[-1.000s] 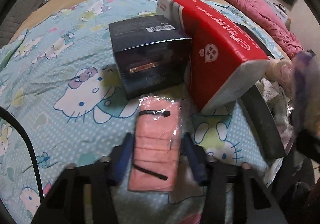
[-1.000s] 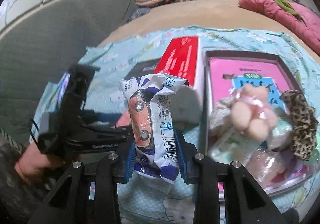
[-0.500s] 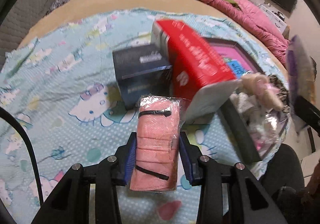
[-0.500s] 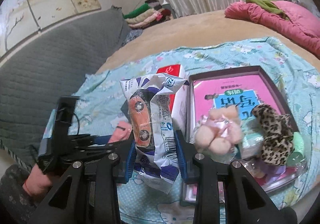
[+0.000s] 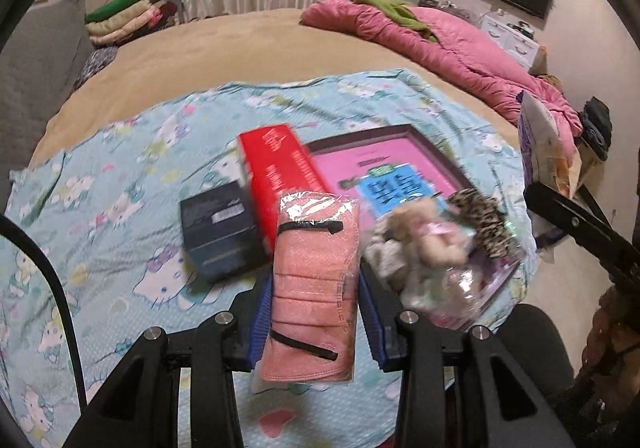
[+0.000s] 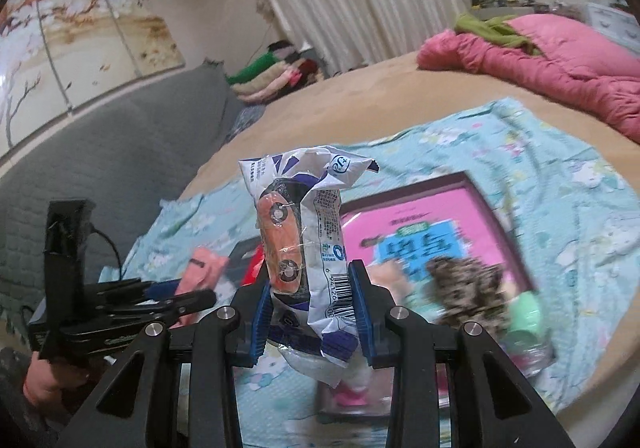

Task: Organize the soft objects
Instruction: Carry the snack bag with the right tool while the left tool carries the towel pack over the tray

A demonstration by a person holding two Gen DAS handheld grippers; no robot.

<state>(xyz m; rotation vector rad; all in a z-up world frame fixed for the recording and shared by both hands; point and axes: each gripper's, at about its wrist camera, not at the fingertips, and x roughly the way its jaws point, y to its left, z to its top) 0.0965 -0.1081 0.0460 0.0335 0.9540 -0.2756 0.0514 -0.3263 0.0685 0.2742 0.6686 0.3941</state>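
Now left tongs (image 5: 316, 312) clamp pink mask pack (image 5: 314, 284); right tongs (image 6: 310, 312) clamp crinkled white packet (image 6: 310, 244) upright.

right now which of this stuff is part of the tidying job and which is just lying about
Part of the job:
- pink mask pack, held in the left gripper
- crumpled white and blue packet, held in the right gripper
- pink tray with the leopard scrunchie and small plush

Lying about:
- red box
- dark box
- pink quilt
- folded clothes

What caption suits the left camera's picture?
Left gripper holds a wrapped pink mask pack above a cartoon-print sheet.
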